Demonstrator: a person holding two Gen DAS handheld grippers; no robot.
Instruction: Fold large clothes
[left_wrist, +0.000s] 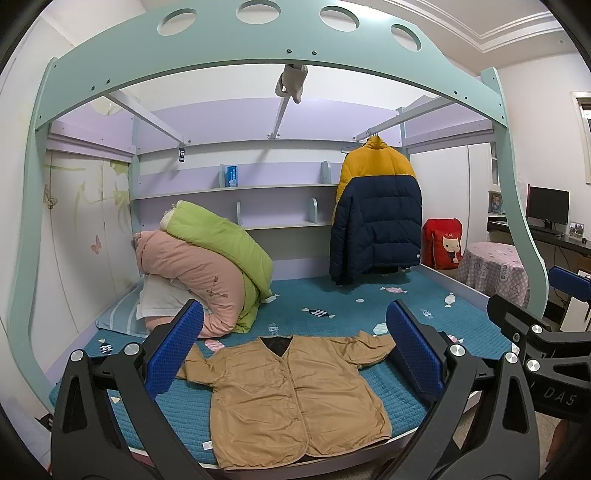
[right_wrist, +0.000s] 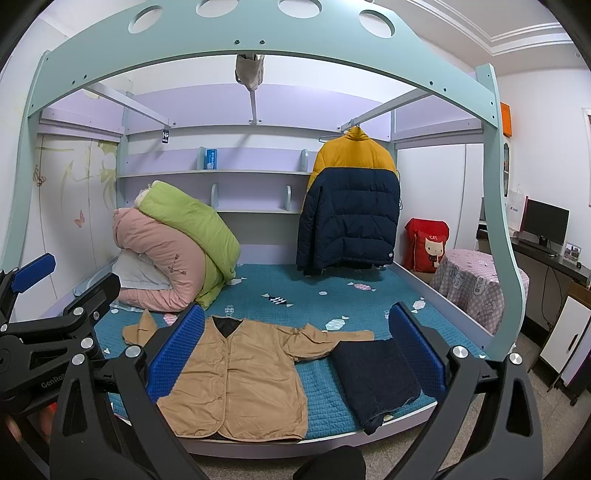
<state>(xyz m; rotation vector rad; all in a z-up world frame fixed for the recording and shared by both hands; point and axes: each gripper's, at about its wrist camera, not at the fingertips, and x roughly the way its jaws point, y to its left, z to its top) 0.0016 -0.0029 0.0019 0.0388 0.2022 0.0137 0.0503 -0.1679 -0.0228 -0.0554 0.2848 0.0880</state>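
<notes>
While both tools hang short of the bed, I see the left gripper (left_wrist: 293, 345) with its blue pads spread as wide as they go and nothing between them. Same for the right gripper (right_wrist: 295, 349): jaws fully apart, holding nothing. The tan jacket (left_wrist: 291, 398) lies flat and face up on the teal bedspread (left_wrist: 332, 295), close to the near edge, front closed, collar pointing away from me, both sleeves spread out to the sides. Just beside it, to its right, a folded dark navy garment (right_wrist: 376, 376) rests on the same cover, with the jacket's sleeve cuff touching or slightly overlapping its top edge. Further back, a pile of pink and green quilts (left_wrist: 207, 258) leans at the left, and a yellow and navy puffer jacket (left_wrist: 376, 214) hangs from a rail at the right.
</notes>
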